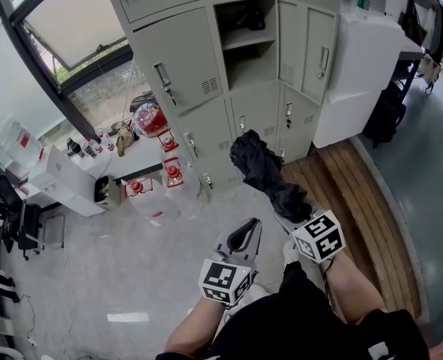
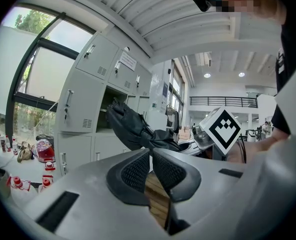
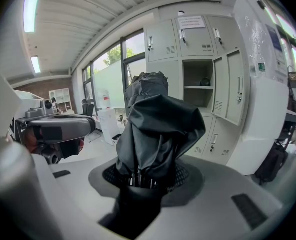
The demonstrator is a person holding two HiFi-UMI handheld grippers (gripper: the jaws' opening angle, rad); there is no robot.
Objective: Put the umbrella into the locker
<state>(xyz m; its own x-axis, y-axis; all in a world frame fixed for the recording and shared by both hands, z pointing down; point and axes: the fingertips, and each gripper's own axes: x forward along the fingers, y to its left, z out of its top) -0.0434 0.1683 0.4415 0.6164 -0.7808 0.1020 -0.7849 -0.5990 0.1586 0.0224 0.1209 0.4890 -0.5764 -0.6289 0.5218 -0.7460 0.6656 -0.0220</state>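
A folded black umbrella [image 1: 264, 169] sticks up and forward from my right gripper [image 1: 292, 216], which is shut on its lower end; the canopy hangs loosely over the jaws. In the right gripper view the umbrella [image 3: 155, 131] fills the middle and hides the gripper [image 3: 148, 176] pads. Ahead stands a bank of grey lockers [image 1: 184, 66] with one open compartment [image 1: 245, 47], its door [image 1: 305, 47] swung to the right. The same open compartment [image 3: 198, 89] shows beyond the umbrella. My left gripper [image 1: 247, 229] is beside the right one, shut and holding nothing; its pads [image 2: 137, 171] meet at the tips.
A shelf divides the open compartment, with a dark item on top. Red lanterns and water bottles [image 1: 165, 167] stand at the lockers' foot. A white table [image 1: 79, 175] and office chair [image 1: 15, 220] are at left. A white cabinet [image 1: 360, 73] and wooden strip [image 1: 356, 193] are at right.
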